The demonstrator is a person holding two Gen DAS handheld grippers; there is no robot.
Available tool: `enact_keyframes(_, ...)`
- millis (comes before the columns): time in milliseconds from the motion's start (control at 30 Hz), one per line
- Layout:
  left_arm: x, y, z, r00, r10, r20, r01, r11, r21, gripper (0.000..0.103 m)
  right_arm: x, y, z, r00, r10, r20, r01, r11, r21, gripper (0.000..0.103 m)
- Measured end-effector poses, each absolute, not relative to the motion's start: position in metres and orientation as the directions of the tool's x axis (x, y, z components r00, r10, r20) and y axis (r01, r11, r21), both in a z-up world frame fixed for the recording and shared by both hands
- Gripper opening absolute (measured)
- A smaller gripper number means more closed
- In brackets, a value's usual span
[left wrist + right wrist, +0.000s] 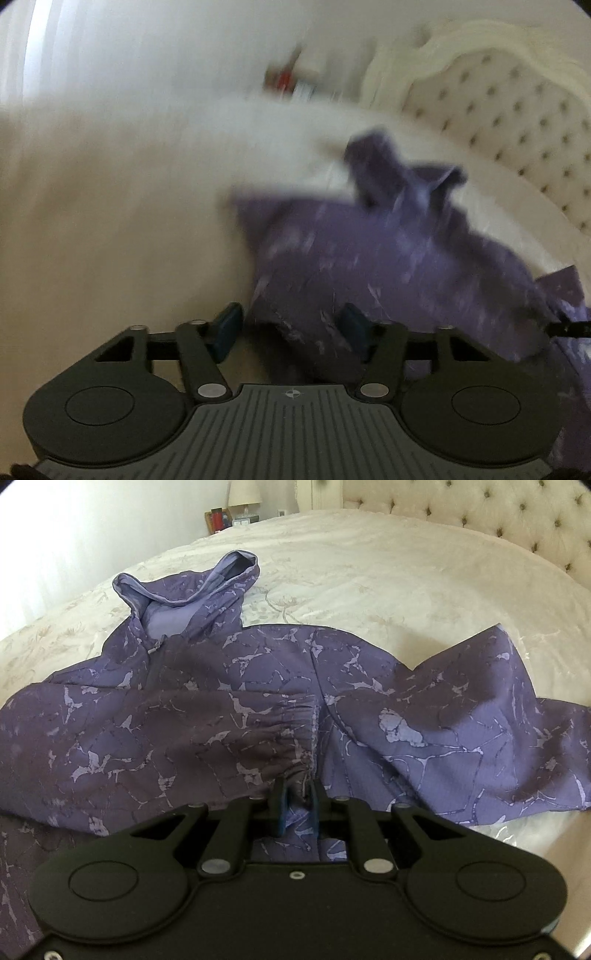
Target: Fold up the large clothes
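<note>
The purple hooded garment (pixel 258 709) lies spread on the bed (pixel 369 572); right hand-held gripper (pixel 297 805) pinches its gathered cuff; left hand-held gripper (pixel 290 328) gapes released above a blurred edge

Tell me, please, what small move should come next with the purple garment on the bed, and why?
Probably close the left gripper on the garment's edge. Its jaws stand apart with a corner of the purple garment between them, not yet pinched, though that view is blurred. The right gripper already pinches the gathered cuff, and the garment lies spread on the bedspread, so a second hold seems needed before folding.
</note>
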State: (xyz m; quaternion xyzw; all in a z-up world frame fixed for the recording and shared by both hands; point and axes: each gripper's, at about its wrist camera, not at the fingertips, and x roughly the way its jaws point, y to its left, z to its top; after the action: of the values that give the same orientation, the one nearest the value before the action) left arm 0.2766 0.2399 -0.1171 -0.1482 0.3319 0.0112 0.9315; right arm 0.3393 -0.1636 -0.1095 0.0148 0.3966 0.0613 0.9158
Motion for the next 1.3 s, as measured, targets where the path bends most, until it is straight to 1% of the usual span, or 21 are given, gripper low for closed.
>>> enact_keyframes(33,0.273,0.242,-0.122,0.775,-0.097,-0.624,-0.125,0.945,-0.303,0.055,0.34,-0.164,-0.109,0.677,0.123,-0.726,-0.102,0.992,0.073,0.022)
enact_keyframes(67,0.269,0.242,-0.123,0.775,-0.098,-0.625,-0.124,0.945,-0.302,0.055,0.34,-0.164,-0.109,0.675,0.121,-0.728,-0.105,0.992,0.068,0.022)
enact_keyframes(167,0.26,0.229,-0.12,0.761,-0.061,-0.646,-0.092,0.976,-0.2,0.056,0.341,-0.164,-0.11,0.671,0.121,-0.732,-0.107,0.992,0.065,0.022)
enact_keyframes(233,0.256,0.221,-0.121,0.758,-0.054,-0.65,-0.072,0.984,-0.166,0.055,0.341,-0.165,-0.11,0.67,0.118,-0.733,-0.103,0.992,0.066,0.024)
enact_keyframes(300,0.252,0.218,-0.116,0.78,-0.054,-0.623,-0.06,0.985,-0.161,0.054,0.339,-0.166,-0.107,0.672,0.118,-0.731,-0.097,0.993,0.071,0.027)
enact_keyframes(333,0.247,0.219,-0.111,0.806,-0.051,-0.59,-0.058,0.985,-0.164,0.055,0.337,-0.166,-0.104,0.676,0.12,-0.727,-0.099,0.993,0.071,0.028)
enact_keyframes(400,0.236,0.221,-0.097,0.873,-0.014,-0.488,-0.069,0.986,-0.153,0.056,0.333,-0.166,-0.097,0.691,0.124,-0.712,-0.106,0.992,0.069,0.035)
enact_keyframes(433,0.233,0.222,-0.092,0.896,0.007,-0.443,-0.077,0.987,-0.14,0.058,0.33,-0.166,-0.093,0.7,0.129,-0.703,-0.111,0.991,0.072,0.045)
enact_keyframes(467,0.232,0.223,-0.088,0.911,0.025,-0.413,-0.085,0.988,-0.126,0.066,0.328,-0.166,-0.089,0.707,0.137,-0.693,-0.116,0.99,0.077,0.053)
enact_keyframes(500,0.235,0.223,-0.087,0.915,0.033,-0.403,-0.088,0.989,-0.119,0.069,0.326,-0.167,-0.085,0.714,0.149,-0.685,-0.124,0.989,0.086,0.055)
enact_keyframes(533,0.239,0.224,-0.087,0.913,0.034,-0.407,-0.092,0.988,-0.123,0.07,0.325,-0.166,-0.081,0.718,0.162,-0.676,-0.135,0.986,0.094,0.055)
enact_keyframes(600,0.254,0.229,-0.093,0.895,0.033,-0.444,-0.112,0.982,-0.153,0.069,0.322,-0.159,-0.072,0.723,0.19,-0.664,-0.169,0.981,0.097,0.055)
enact_keyframes(633,0.261,0.23,-0.096,0.888,0.021,-0.46,-0.113,0.978,-0.173,0.066,0.322,-0.153,-0.068,0.722,0.208,-0.66,-0.191,0.977,0.099,0.055)
enact_keyframes(667,0.268,0.233,-0.1,0.882,-0.003,-0.472,-0.104,0.974,-0.2,0.042,0.322,-0.147,-0.065,0.721,0.229,-0.654,-0.215,0.971,0.103,0.055)
enact_keyframes(700,0.268,0.235,-0.105,0.877,-0.035,-0.479,-0.085,0.97,-0.228,0.024,0.323,-0.141,-0.062,0.72,0.25,-0.648,-0.238,0.965,0.107,0.056)
enact_keyframes(733,0.269,0.237,-0.11,0.869,-0.051,-0.492,-0.083,0.966,-0.247,0.01,0.325,-0.132,-0.059,0.717,0.274,-0.641,-0.266,0.957,0.112,0.056)
enact_keyframes(867,0.258,0.237,-0.116,0.848,-0.046,-0.528,-0.114,0.957,-0.266,0.009,0.336,-0.088,-0.047,0.687,0.388,-0.614,-0.398,0.908,0.129,0.056)
enact_keyframes(967,0.252,0.23,-0.117,0.844,-0.018,-0.536,-0.131,0.962,-0.239,0.009,0.348,-0.047,-0.043,0.645,0.472,-0.601,-0.502,0.855,0.132,0.056)
enact_keyframes(1100,0.255,0.227,-0.12,0.837,0.007,-0.547,-0.157,0.961,-0.228,0.009,0.361,0.017,-0.037,0.58,0.57,-0.582,-0.645,0.758,0.1,0.057)
enact_keyframes(1300,0.249,0.227,-0.122,0.833,0.026,-0.553,-0.17,0.963,-0.211,0.009,0.386,0.106,-0.049,0.459,0.636,-0.62,-0.772,0.631,0.075,0.057)
